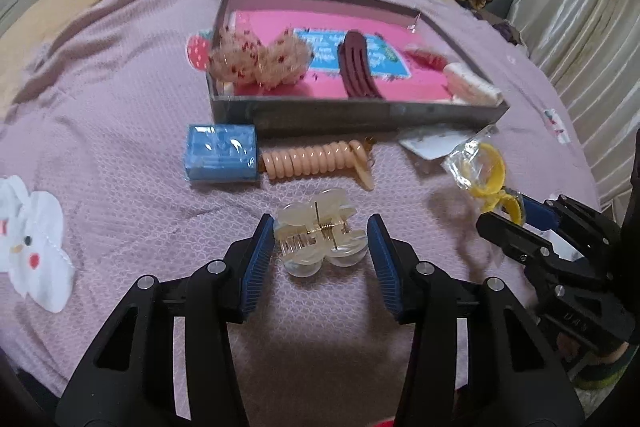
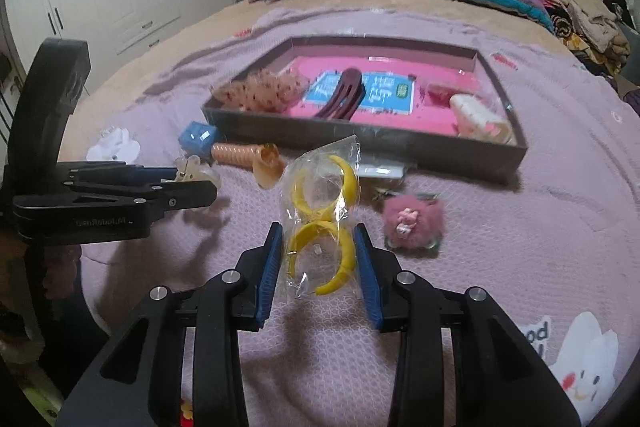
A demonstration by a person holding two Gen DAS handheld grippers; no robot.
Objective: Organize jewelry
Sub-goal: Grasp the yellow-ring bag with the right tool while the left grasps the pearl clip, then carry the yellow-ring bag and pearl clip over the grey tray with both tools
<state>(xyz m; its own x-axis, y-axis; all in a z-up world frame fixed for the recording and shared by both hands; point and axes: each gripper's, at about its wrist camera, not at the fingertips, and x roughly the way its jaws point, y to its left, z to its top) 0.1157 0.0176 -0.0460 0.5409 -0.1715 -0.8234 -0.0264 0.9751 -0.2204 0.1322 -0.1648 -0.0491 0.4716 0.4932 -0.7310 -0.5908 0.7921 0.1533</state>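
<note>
The left claw (image 1: 320, 247) straddles a translucent cream hair clip (image 1: 319, 231) lying on the pink bedspread (image 1: 120, 107). Its blue pads sit just beside the clip's two ends, the left pad perhaps touching, the right with a sliver of gap, so no grip shows. The clip's long axis runs 9 to 3 o'clock, its spring hinge pointing toward 12.

The right claw (image 2: 318, 255) is narrowed on a clear bag of yellow rings (image 2: 320, 211), pads pressing the wrapper at both sides. The bag stands lengthwise, 6 to 12 o'clock, its top leaning slightly toward 1.

At 12 o'clock from both claws lies the grey tray (image 1: 360, 115), long axis 9 to 3, holding a maroon clip (image 1: 356, 67) that points 6 to 12. The print on the tray's blue label is unreadable. A peach coil tie (image 1: 312, 159) and a blue box (image 1: 220, 153) lie before the tray. The pink pom-pom (image 2: 412, 221) is blurred; its base is partly hidden.
</note>
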